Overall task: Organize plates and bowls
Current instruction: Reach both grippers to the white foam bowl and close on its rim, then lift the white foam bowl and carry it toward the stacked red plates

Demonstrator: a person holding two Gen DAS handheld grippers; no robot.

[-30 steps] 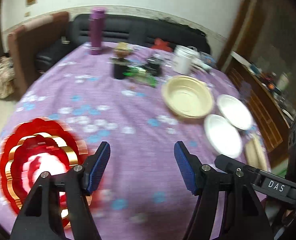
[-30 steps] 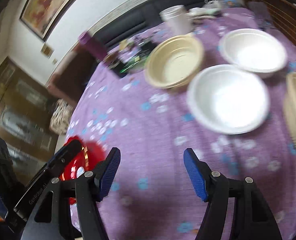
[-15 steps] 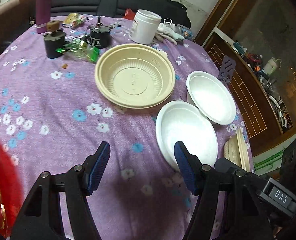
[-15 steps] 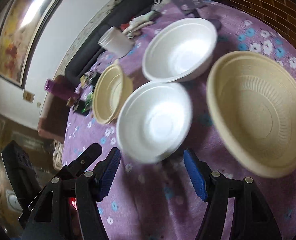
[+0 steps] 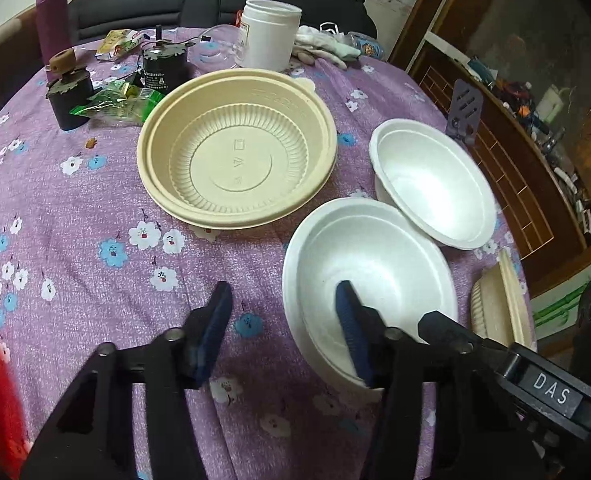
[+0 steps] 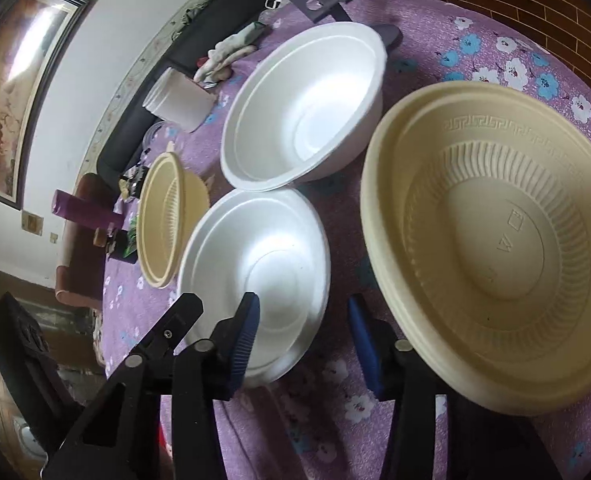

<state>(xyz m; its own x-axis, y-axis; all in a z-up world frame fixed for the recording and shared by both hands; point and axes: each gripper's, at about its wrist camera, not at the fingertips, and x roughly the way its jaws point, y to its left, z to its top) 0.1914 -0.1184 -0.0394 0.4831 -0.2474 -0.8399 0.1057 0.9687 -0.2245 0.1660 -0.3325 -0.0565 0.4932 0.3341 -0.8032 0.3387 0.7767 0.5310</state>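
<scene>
Nearby, white bowls touching, beige bowl beside, jar behind.

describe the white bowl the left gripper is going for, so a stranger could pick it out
On the purple floral tablecloth, find the big beige ribbed bowl in the middle. Two white foam bowls sit to its right; the target is the nearer white foam bowl, with one finger of the open left gripper over its rim.

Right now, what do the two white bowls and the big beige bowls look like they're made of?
The near white bowl and the far white bowl look like foam: matte, thick soft rims, diffuse sheen. The beige bowl by the jar and the beige bowl at the table edge look like molded plastic or fiber: crisp ribs, embossed marks, semi-matte. I can't tell which.
</scene>
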